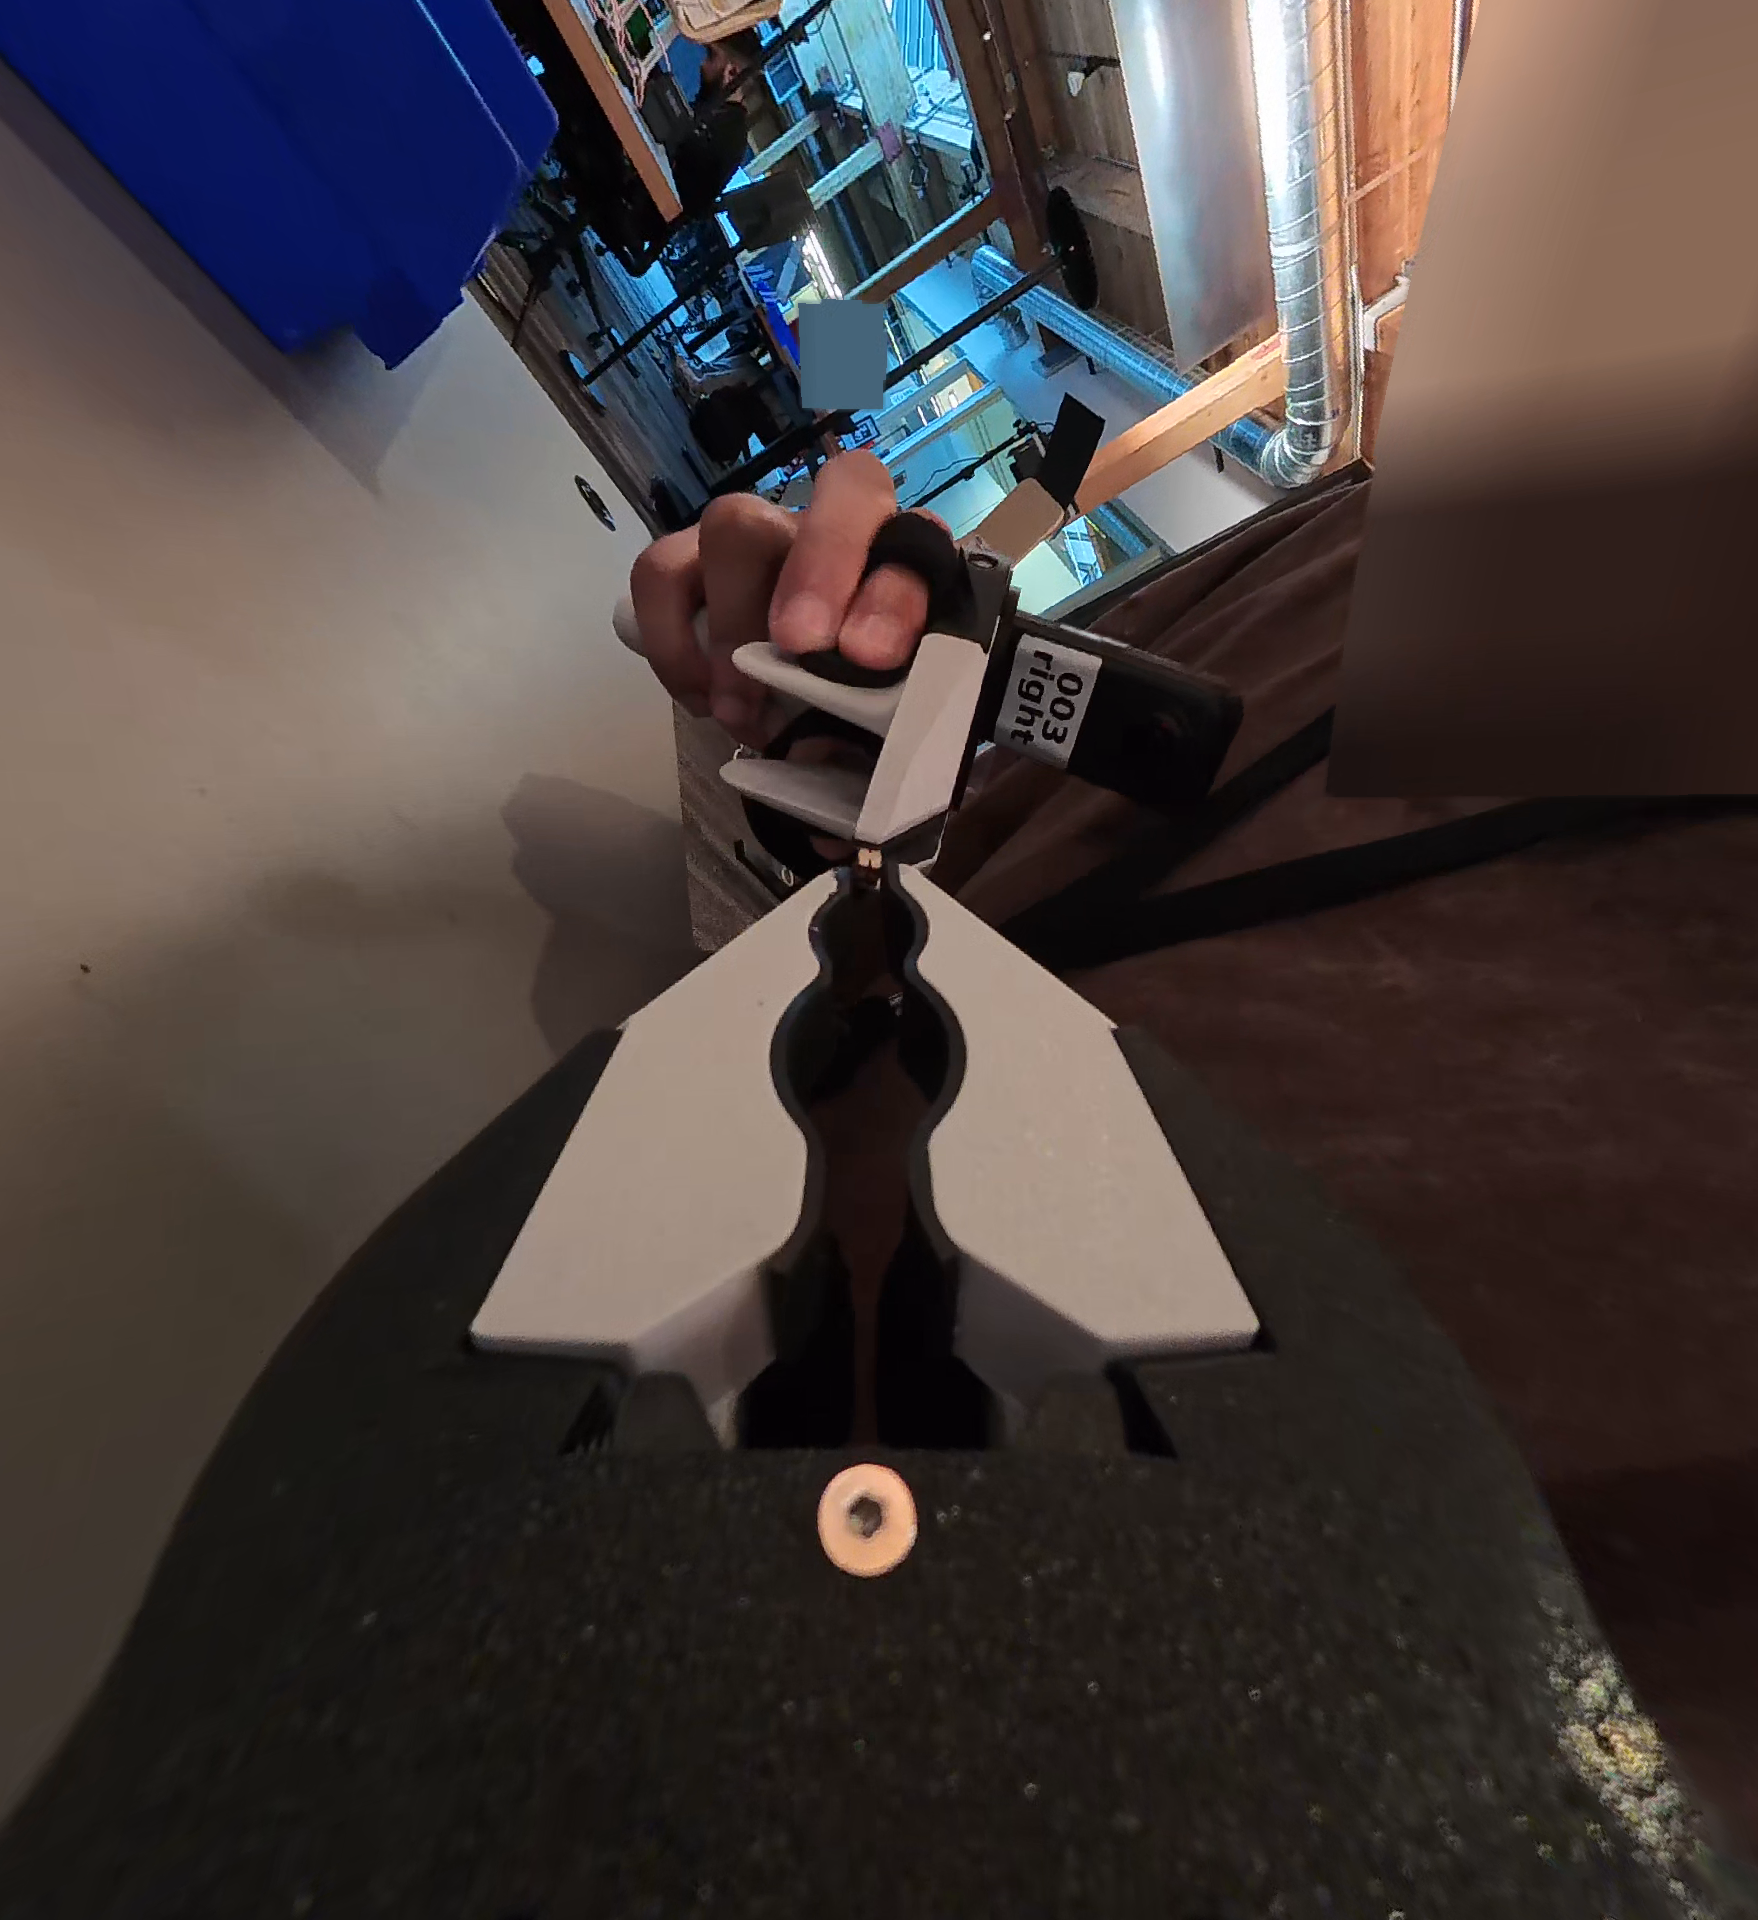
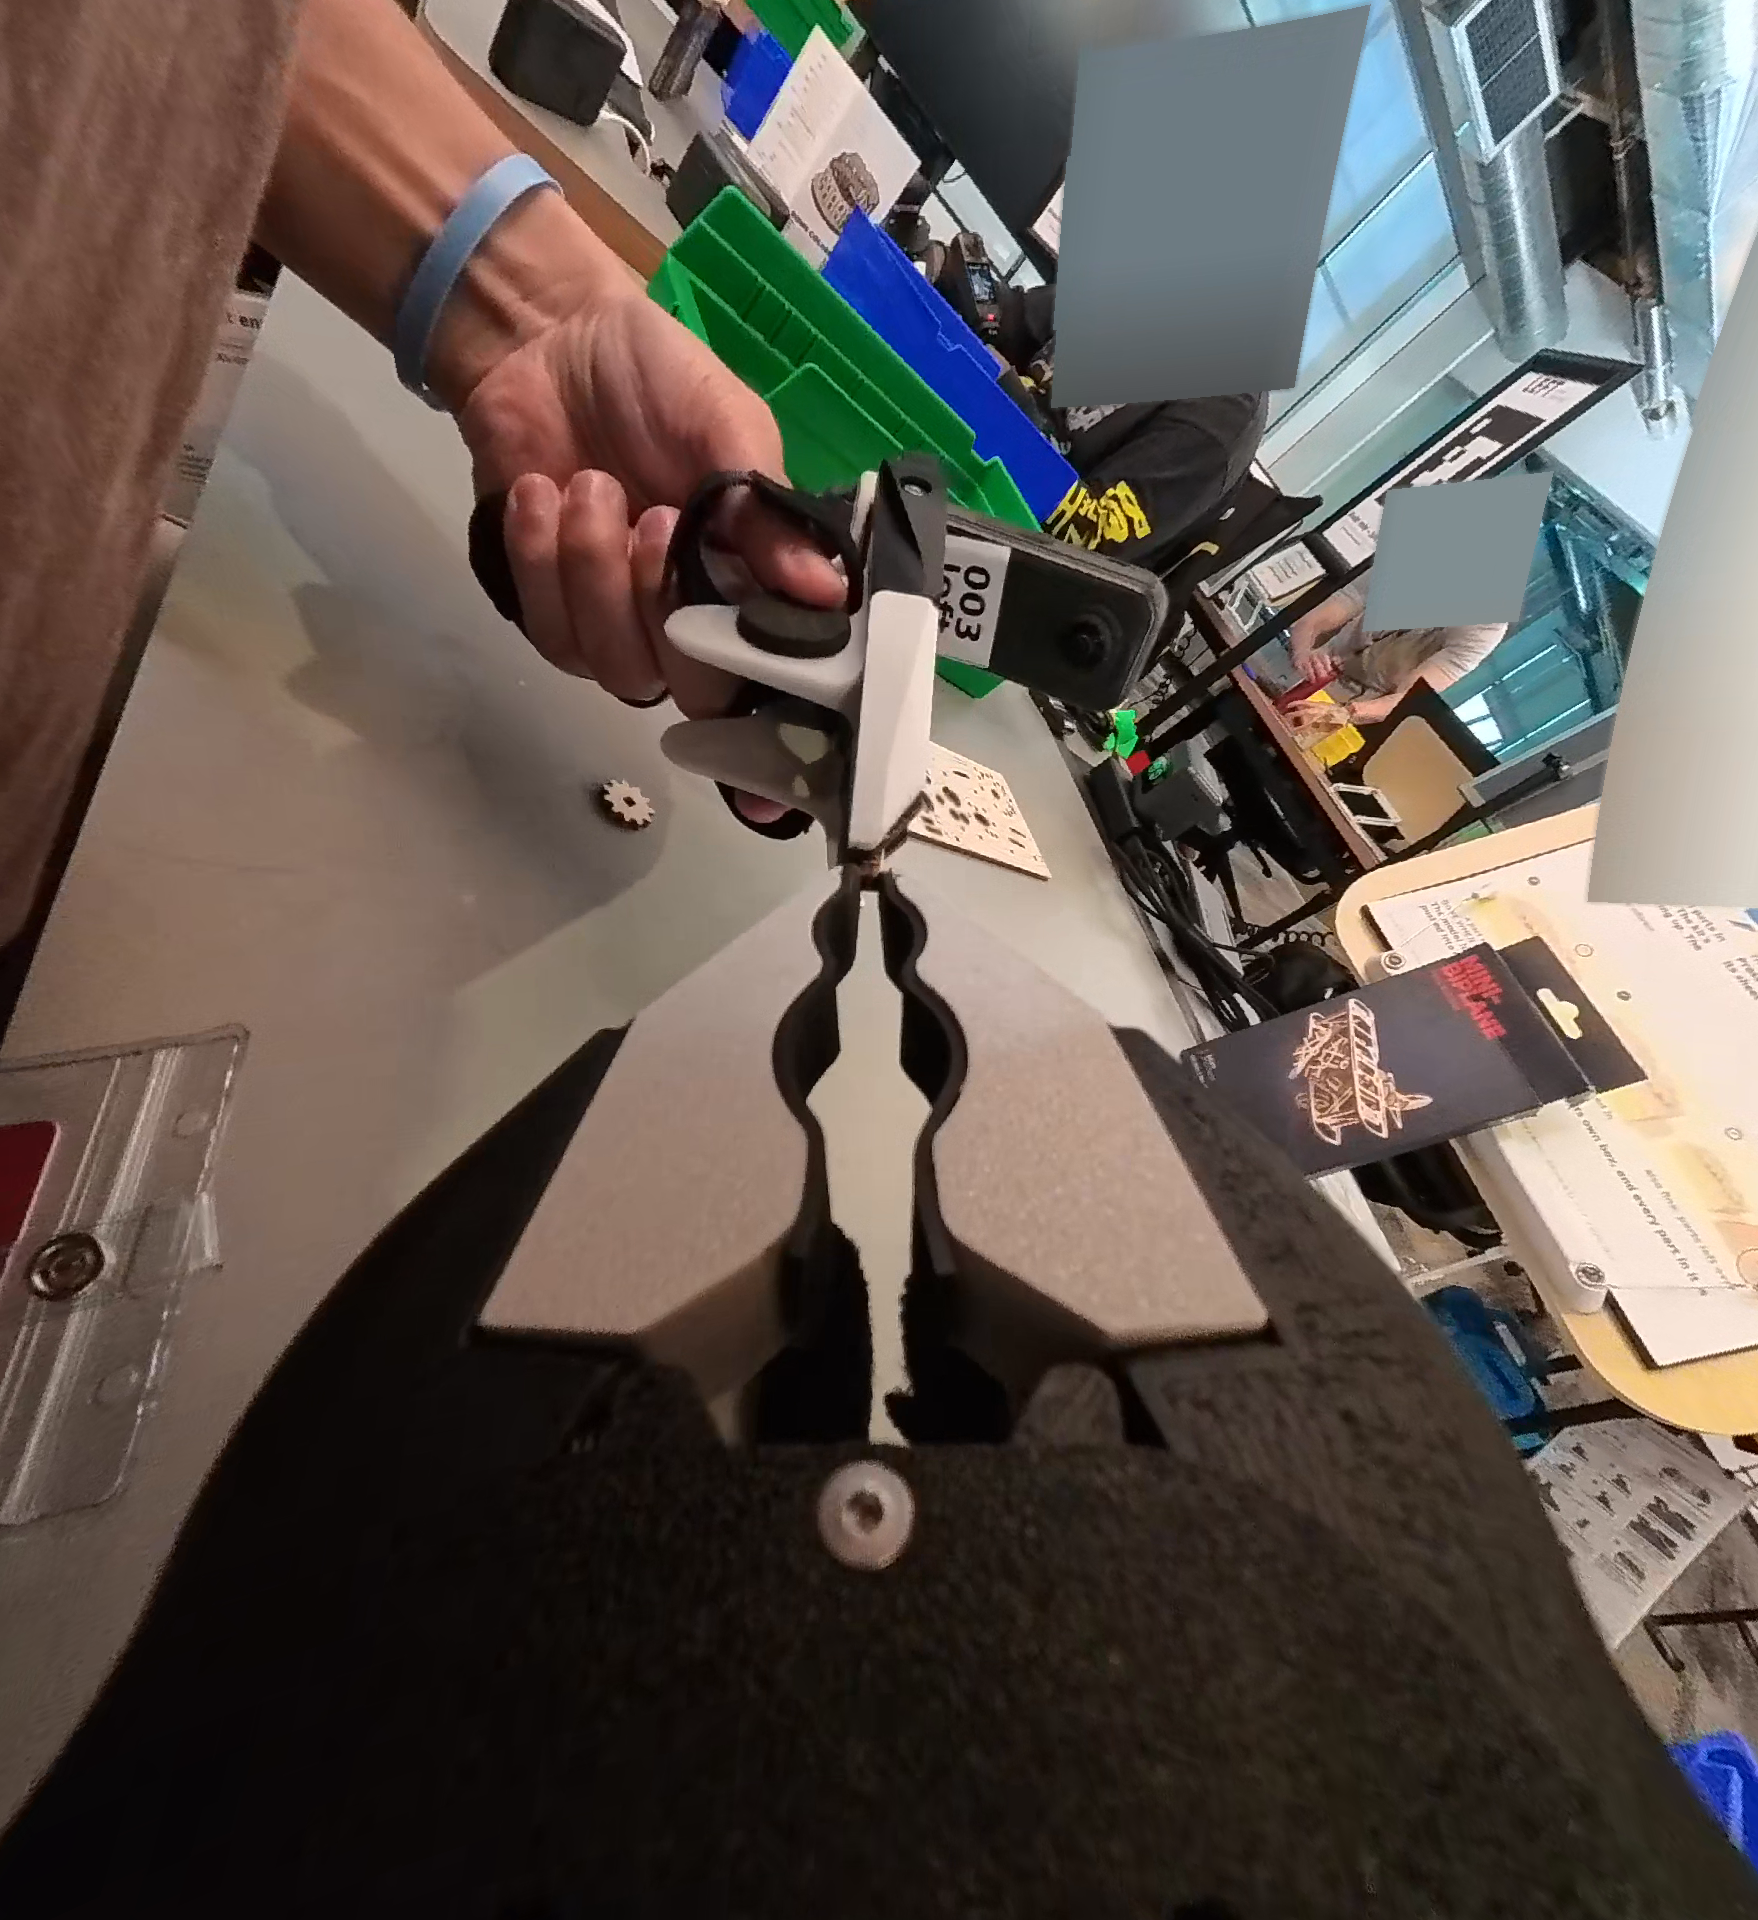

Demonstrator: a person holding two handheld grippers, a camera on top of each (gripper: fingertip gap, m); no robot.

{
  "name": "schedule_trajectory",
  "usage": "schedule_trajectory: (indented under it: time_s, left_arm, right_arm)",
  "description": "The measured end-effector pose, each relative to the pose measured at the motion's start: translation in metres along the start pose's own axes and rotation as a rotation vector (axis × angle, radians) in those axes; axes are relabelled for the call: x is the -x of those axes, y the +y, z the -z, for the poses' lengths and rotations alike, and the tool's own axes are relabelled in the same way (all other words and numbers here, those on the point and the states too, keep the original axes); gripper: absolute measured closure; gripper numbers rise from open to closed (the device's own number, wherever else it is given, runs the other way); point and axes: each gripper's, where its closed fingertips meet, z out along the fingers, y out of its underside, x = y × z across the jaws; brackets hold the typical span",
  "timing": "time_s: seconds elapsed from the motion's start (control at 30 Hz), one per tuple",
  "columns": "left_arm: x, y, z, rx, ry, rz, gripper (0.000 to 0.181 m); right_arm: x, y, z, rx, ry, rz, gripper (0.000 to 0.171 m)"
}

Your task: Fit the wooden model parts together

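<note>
Tip to tip above the table: my left hand-held gripper and right hand-held gripper, both nearly closed, pinch a tiny wooden part between them; I can't tell which carries it. I judge it light, thin, brittle: grip the edges, press gently. Loose wooden gear and punched wooden sheet lie on the table. Green bin and blue bin: contents hidden.

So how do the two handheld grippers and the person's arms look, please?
Each gripper has pale grey wedge-shaped fingers with wavy black inner pads on a black textured body with one round screw. A black camera with a white label is mounted on it. A light blue wristband circles one wrist.
</note>
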Motion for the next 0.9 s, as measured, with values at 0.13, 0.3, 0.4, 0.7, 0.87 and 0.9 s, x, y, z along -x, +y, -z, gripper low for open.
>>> schedule_trajectory:
  time_s: [0.13,0.3,0.4,0.7,0.87,0.9]
  left_arm:
    - [0.002,0.0,-0.001,-0.002,-0.001,0.006,0.178]
    - [0.003,-0.002,0.0,-0.012,0.0,0.01,0.178]
    - [0.003,-0.001,0.0,-0.008,-0.011,0.0,0.179]
    - [0.015,-0.035,0.048,-0.137,-0.184,-0.178,0.179]
    - [0.056,-0.051,0.11,-0.187,-0.541,-0.4,0.179]
    - [0.057,-0.053,0.117,-0.211,-0.551,-0.411,0.179]
  right_arm:
    - [0.001,0.002,0.001,0.003,-0.009,-0.008,0.168]
    - [0.003,0.002,0.001,0.003,-0.031,-0.027,0.168]
    - [0.004,0.002,0.001,0.002,-0.032,-0.033,0.168]
    - [-0.028,0.031,0.007,0.079,0.033,-0.483,0.146]
    - [-0.032,0.07,0.018,0.138,-0.112,-1.069,0.133]
    - [-0.036,0.068,0.02,0.093,-0.132,-1.14,0.133]
